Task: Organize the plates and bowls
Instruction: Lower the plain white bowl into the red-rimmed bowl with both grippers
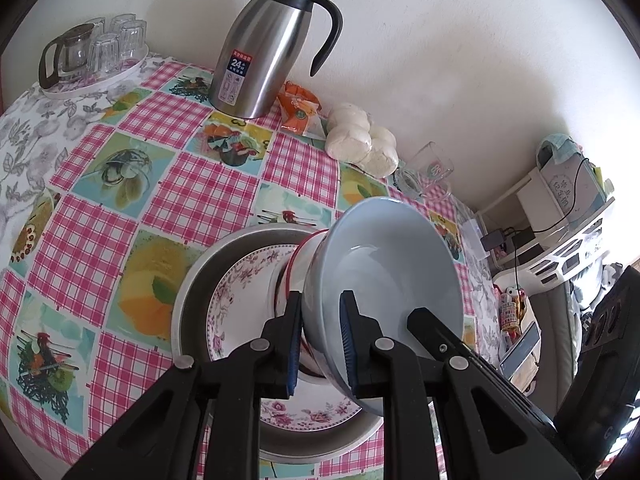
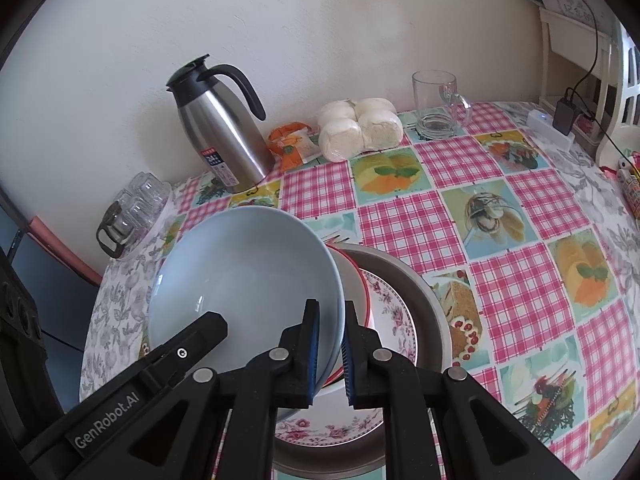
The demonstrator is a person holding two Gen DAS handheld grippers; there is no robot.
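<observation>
Now both grippers pinch one bowl's rim.
My left gripper [image 1: 320, 340] and right gripper [image 2: 330, 350] clamp opposite edges of the blue bowl [image 1: 384, 272], holding it tilted to nest in the red-rimmed bowl [image 2: 354, 292] on the flowered plate [image 1: 240, 300].

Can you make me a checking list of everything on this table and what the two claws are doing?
Surface: table under a pink checked cloth with fruit pictures.
Job's things: pale blue ceramic bowl held tilted; red-rimmed white bowl behind it; flowered white plate lying in a grey metal basin.
Clutter: steel jug with black handle, orange snack packet, bagged white buns, clear glass mug, tray of upturned glasses.
Grippers: left claw and right claw each pinch the blue bowl's rim.
Cables: black cord and charger by the white shelf.
Surroundings: plain white wall.
</observation>
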